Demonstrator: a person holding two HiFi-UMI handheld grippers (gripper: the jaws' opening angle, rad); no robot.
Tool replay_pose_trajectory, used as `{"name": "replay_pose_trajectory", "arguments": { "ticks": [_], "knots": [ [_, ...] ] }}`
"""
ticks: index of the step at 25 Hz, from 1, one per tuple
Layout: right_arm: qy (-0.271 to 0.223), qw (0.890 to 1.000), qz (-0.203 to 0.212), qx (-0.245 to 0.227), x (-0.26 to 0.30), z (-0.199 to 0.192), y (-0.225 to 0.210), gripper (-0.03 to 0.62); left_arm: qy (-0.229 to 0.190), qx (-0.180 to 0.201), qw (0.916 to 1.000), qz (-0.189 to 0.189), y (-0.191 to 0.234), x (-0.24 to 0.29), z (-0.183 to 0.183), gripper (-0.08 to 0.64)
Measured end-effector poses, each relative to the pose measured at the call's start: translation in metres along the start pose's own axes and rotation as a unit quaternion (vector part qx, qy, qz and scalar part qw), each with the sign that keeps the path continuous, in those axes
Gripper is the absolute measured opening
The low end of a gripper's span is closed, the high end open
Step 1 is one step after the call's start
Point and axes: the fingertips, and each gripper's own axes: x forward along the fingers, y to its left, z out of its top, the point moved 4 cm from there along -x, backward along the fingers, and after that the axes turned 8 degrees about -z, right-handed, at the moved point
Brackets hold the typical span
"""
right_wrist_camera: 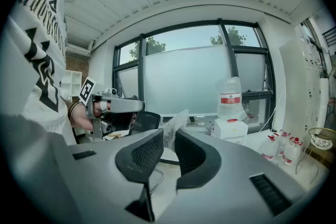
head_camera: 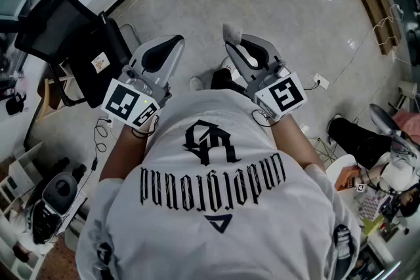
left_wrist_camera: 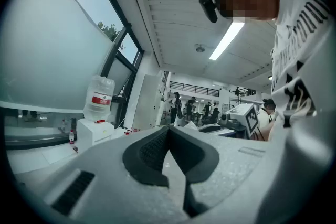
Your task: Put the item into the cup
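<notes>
We stand with both grippers held just ahead of our white T-shirt [head_camera: 216, 206], apparently a carrying pose, with no cup in sight. The left gripper [left_wrist_camera: 168, 131], pads together, is empty. The right gripper [right_wrist_camera: 169, 139] pinches a crinkled pale packet [right_wrist_camera: 174, 128] at its tips, the point farthest from the shirt.

Crumpled pale item [right_wrist_camera: 175, 123] in right tongs [right_wrist_camera: 168, 138]: kind unclear. Distant people [left_wrist_camera: 177, 103] too small.

Looks like an open lab or workshop hall: bare polished floor [head_camera: 295, 10] with a power strip [head_camera: 319, 81], office chair [head_camera: 72, 42] at ten o'clock, cluttered bench [head_camera: 384, 200] at four, water dispenser [right_wrist_camera: 230, 113], strip light [left_wrist_camera: 228, 39].
</notes>
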Motion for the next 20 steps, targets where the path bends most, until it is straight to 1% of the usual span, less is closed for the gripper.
{"name": "replay_pose_trajectory", "arguments": {
  "ticks": [4, 8, 12, 20],
  "knots": [
    [0.001, 1.0, 0.001, 0.001, 0.005, 0.0, -0.016, 0.071, 0.002, -0.001, 1.0, -0.001, 0.008, 0.016, -0.001, 0.014],
    [0.0, 1.0, 0.006, -0.002, 0.006, 0.001, -0.04, 0.071, 0.004, 0.001, 1.0, 0.003, 0.011, 0.041, 0.001, 0.015],
    [-0.002, 1.0, 0.005, -0.007, 0.008, 0.003, -0.071, 0.071, 0.005, -0.001, 0.9999, 0.009, 0.019, 0.07, 0.001, 0.015],
    [-0.004, 1.0, 0.006, -0.012, 0.008, 0.005, -0.144, 0.071, 0.006, 0.011, 0.9996, 0.024, 0.035, 0.14, 0.001, 0.014]
  ]
}}
